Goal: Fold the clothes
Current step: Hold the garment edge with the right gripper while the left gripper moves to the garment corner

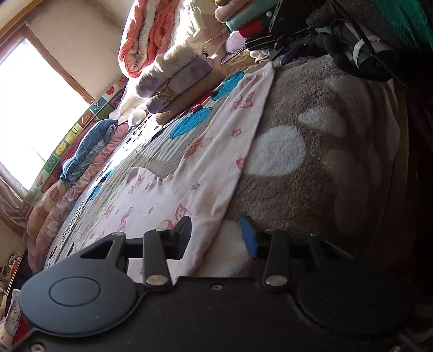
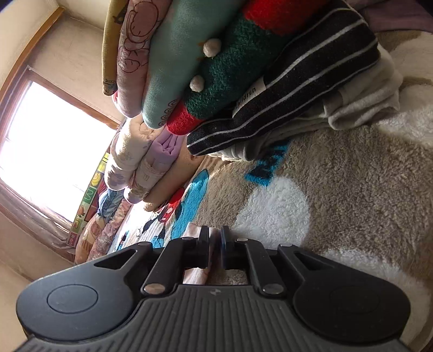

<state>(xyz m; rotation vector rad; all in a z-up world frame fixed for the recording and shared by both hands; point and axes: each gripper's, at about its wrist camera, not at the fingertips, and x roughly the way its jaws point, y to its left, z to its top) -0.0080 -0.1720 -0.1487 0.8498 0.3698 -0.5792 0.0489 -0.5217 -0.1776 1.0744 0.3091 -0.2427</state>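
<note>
The pink printed garment [image 1: 216, 151] lay flat on the plush blanket [image 1: 311, 176] covering the bed, its long axis running straight ahead of the left tool [image 1: 216, 238] toward the far right tool [image 1: 281, 19]. The left tool stood with jaws apart, straddling the near hem — one finger over the cloth, the blue-padded one just off its edge. The right tool [image 2: 215, 243] was clamped on the cloth's far end. Beyond it rose a stack of folded clothes [image 2: 243, 73]. The fold likely turns on closing the left tool first — it was the ungripped end.
</note>
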